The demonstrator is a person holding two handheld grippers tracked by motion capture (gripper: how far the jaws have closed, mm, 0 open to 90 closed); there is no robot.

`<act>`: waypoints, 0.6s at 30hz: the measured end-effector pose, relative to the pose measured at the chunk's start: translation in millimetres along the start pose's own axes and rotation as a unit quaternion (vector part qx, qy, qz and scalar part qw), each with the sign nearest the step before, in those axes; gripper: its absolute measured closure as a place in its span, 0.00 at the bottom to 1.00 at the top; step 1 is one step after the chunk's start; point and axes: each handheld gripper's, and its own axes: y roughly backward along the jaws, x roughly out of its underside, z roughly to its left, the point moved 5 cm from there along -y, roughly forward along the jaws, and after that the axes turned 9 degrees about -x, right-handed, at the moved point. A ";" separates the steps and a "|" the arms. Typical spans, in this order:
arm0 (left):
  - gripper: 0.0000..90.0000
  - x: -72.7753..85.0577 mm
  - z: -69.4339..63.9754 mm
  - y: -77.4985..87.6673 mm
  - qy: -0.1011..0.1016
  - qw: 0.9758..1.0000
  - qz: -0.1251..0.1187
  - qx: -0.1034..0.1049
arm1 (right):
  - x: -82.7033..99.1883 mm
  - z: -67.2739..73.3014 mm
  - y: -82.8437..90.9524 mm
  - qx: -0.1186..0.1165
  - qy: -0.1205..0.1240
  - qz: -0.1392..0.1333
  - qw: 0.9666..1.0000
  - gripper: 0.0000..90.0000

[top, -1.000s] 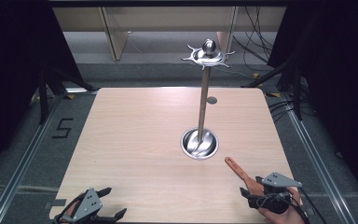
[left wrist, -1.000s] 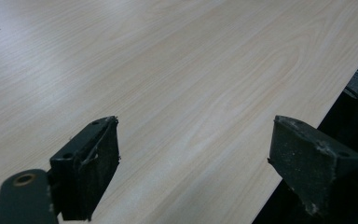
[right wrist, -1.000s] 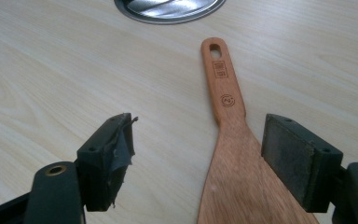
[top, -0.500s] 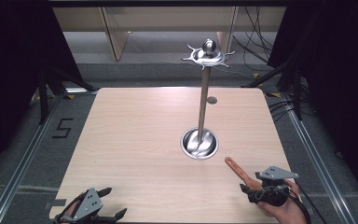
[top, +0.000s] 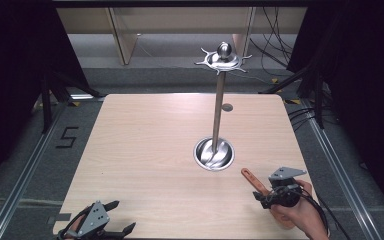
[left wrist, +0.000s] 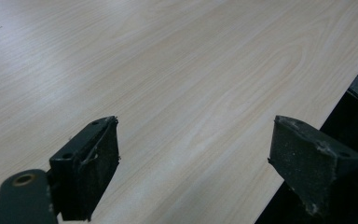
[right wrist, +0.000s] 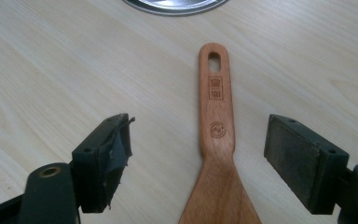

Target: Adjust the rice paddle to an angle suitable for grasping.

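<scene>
One wooden spatula (right wrist: 218, 140) lies flat on the table (top: 145, 145), just on the near right of the steel stand's round base (top: 213, 154), its handle end with the hanging slot pointing toward that base. The right gripper (right wrist: 214, 158) hovers over it with its jaws spread wide, one pad on each side of the handle and neither touching the wood, so nothing is held yet. The left gripper (left wrist: 196, 163) sits well away from the stand, at the near left edge of the table, its jaws likewise parted over bare wood. The likely trouble, as I judge it, lies in the grasp: the handle lies flat and thin against the tabletop, so the pads could close above it or skate off its smooth sides, pushing the spatula toward the base instead of lifting it. The handle also sits nearer the right pad than the left one, and an uneven close could swing it sideways. If the aim is to hang it on the stand, a grip low near the blade would leave the slotted end free, but the long lever could let it droop or twist in the pads, and a bump against the tall pole (top: 219, 110) might rock the stand. By count: one spatula, one stand with one hooked crown (top: 223, 60) on top, two grippers, one table.
</scene>
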 end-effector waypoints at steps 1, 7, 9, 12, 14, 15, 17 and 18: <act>0.17 0.0 0.0 0.0 0.000 1.000 0.000 0.000 | 0.0 0.0 0.0 0.000 0.000 0.000 1.000 0.27; 0.17 0.4 -0.1 0.0 0.003 1.000 0.003 -0.002 | -9.4 -1.3 -2.1 0.002 -0.006 0.004 1.000 0.28; 0.17 0.0 0.7 0.1 -0.004 1.000 0.001 -0.002 | -11.0 -2.9 -4.4 0.003 0.004 0.005 1.000 0.30; 0.17 -0.2 1.5 0.3 -0.006 1.000 0.001 -0.002 | -13.2 -4.1 -8.4 0.005 0.003 -0.003 1.000 0.32; 0.17 0.4 1.6 0.4 -0.005 1.000 0.003 -0.004 | -13.6 -5.3 -6.5 -0.001 -0.002 0.016 1.000 0.33; 0.17 -0.4 1.8 0.1 -0.012 1.000 -0.001 -0.002 | -15.1 -5.2 -8.6 -0.002 -0.012 0.006 1.000 0.34; 0.17 -1.6 0.3 -0.9 -0.004 1.000 -0.010 -0.001 | -16.3 -7.2 -8.8 -0.005 -0.012 0.015 1.000 0.35; 0.17 -1.7 0.4 -0.7 -0.005 1.000 -0.010 0.000 | -16.7 -9.0 -9.5 -0.004 -0.005 0.019 1.000 0.36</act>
